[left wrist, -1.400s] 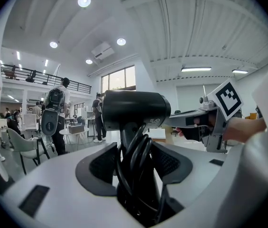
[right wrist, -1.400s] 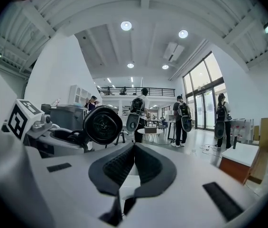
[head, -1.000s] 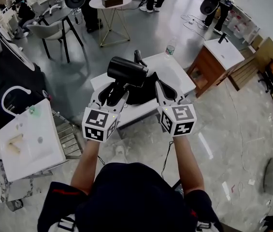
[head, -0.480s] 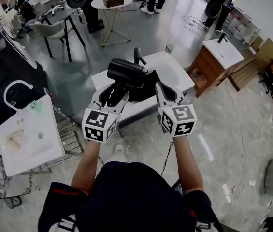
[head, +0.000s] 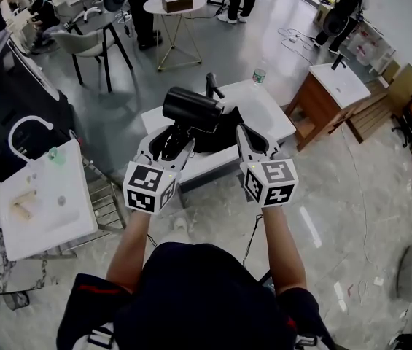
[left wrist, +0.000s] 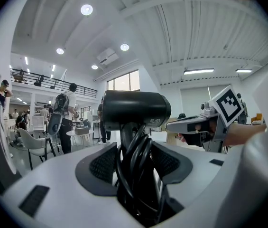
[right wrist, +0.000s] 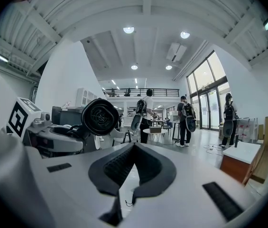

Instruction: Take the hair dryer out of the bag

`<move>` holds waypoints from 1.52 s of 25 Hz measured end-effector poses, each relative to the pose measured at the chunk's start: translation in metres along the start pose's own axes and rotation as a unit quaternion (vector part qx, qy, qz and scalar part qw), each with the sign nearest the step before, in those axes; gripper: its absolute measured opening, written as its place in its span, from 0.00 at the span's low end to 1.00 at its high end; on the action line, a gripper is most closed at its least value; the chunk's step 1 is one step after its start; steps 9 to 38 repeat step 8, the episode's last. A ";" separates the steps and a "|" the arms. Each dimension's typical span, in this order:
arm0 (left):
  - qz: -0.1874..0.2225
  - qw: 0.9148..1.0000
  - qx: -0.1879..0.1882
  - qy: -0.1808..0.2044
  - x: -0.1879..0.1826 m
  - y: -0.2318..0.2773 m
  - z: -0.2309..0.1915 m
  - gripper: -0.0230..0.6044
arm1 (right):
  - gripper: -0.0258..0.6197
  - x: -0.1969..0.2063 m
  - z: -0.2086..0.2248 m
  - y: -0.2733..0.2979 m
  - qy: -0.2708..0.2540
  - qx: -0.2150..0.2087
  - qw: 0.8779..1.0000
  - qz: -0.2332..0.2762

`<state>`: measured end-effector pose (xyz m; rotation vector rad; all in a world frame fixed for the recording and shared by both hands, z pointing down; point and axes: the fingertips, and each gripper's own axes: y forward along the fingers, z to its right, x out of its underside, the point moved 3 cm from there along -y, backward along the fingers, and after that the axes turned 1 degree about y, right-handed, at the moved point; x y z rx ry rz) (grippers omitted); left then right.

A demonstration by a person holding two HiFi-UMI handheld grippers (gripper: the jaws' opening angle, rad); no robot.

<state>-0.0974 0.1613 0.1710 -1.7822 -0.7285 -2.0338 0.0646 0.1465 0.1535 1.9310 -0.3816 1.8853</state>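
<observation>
The black hair dryer (head: 193, 108) hangs above the white table (head: 267, 108). My left gripper (head: 170, 141) is shut on its handle. In the left gripper view the handle, wrapped in black cord (left wrist: 136, 158), sits between the pads, and the dryer's barrel (left wrist: 134, 109) lies across above them. The black bag (head: 219, 134) lies slumped on the table just behind and below the dryer. My right gripper (head: 253, 138) hovers beside the bag's right end, shut with nothing in it (right wrist: 133, 148). From the right gripper view the dryer's round end (right wrist: 100, 118) shows at the left.
A water bottle (head: 259, 75) stands at the table's far edge. A wooden sink cabinet (head: 329, 97) is to the right and a white basin unit (head: 41, 203) to the left. A round side table (head: 175, 6), a chair (head: 89, 42) and several people are behind.
Hardly anything differs: the left gripper still holds the dryer above the bag, the right stays shut beside it, and the view has drifted slightly.
</observation>
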 end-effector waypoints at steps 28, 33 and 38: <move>0.004 1.000 0.006 0.001 -0.003 0.000 0.002 0.40 | 0.09 0.000 -0.001 0.001 0.001 -0.001 1.000 0.001; 0.004 1.000 0.006 0.001 -0.003 0.000 0.002 0.40 | 0.09 0.000 -0.001 0.001 0.001 -0.001 1.000 0.001; 0.004 1.000 0.006 0.001 -0.003 0.000 0.002 0.40 | 0.09 0.000 -0.001 0.001 0.001 -0.001 1.000 0.001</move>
